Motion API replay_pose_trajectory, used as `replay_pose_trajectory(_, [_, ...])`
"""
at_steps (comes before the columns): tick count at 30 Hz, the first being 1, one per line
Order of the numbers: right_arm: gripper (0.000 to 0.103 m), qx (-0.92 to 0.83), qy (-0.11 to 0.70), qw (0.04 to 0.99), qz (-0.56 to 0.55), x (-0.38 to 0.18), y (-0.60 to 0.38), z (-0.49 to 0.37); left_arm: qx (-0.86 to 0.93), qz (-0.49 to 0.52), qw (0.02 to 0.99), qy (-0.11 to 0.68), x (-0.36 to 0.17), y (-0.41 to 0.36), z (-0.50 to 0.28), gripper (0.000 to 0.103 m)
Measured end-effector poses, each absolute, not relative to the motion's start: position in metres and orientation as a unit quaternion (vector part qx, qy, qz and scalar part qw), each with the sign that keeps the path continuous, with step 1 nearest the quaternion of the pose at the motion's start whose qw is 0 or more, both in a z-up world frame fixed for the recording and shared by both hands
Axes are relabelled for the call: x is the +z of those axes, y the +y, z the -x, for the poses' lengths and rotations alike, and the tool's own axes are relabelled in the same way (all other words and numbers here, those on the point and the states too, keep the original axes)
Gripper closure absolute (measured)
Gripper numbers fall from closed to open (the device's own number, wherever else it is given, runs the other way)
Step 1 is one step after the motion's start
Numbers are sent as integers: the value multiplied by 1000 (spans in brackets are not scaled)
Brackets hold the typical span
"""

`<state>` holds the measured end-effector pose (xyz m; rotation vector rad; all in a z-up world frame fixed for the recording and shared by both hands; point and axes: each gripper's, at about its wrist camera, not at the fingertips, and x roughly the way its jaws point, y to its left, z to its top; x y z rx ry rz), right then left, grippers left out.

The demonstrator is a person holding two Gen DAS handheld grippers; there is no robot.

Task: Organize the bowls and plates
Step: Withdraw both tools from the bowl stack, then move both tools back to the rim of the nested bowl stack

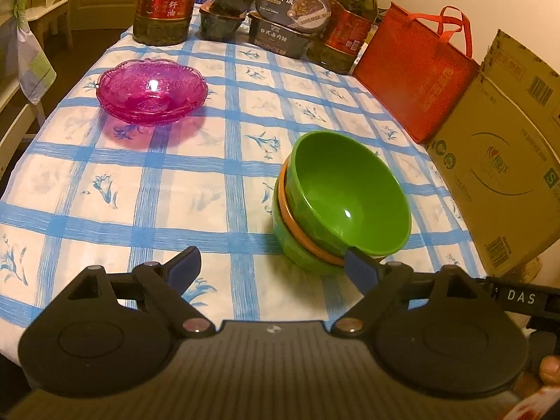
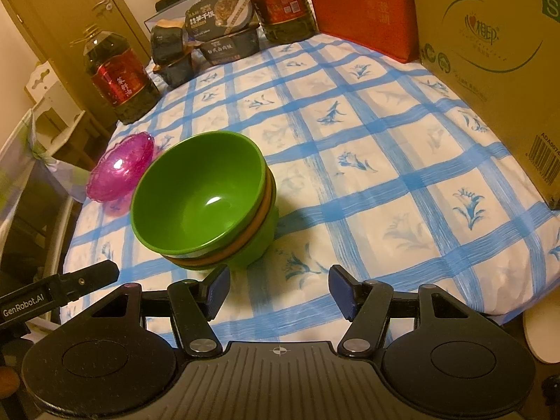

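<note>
A stack of bowls, green on top (image 1: 346,196), orange in the middle (image 1: 297,225) and green below, stands tilted on the blue-checked tablecloth; it also shows in the right wrist view (image 2: 199,196). A pink glass dish (image 1: 151,85) sits farther left; it also shows in the right wrist view (image 2: 120,169). My left gripper (image 1: 274,267) is open and empty, its right fingertip (image 1: 360,267) just at the stack's near side. My right gripper (image 2: 278,292) is open and empty, just in front of the stack and to its right.
Oil bottles (image 1: 164,0) (image 2: 120,77), food boxes (image 1: 290,17), a red bag (image 1: 416,70) and a cardboard box (image 1: 500,161) line the far and right sides of the table. A white round object (image 2: 542,336) is off the table's near right edge.
</note>
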<state>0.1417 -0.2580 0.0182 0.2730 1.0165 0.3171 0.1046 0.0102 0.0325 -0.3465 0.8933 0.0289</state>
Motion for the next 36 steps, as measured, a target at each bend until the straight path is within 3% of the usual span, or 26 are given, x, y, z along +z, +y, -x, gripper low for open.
replay_pose_trajectory(18, [40,153,475,855,-143,29,-255,-176,-12,156,879,451,44,12,-158,12])
replay_pose_trajectory(36, [40,146,505,834,-168,0,-249,-213,-25,155,860,486,14,9,-205,16])
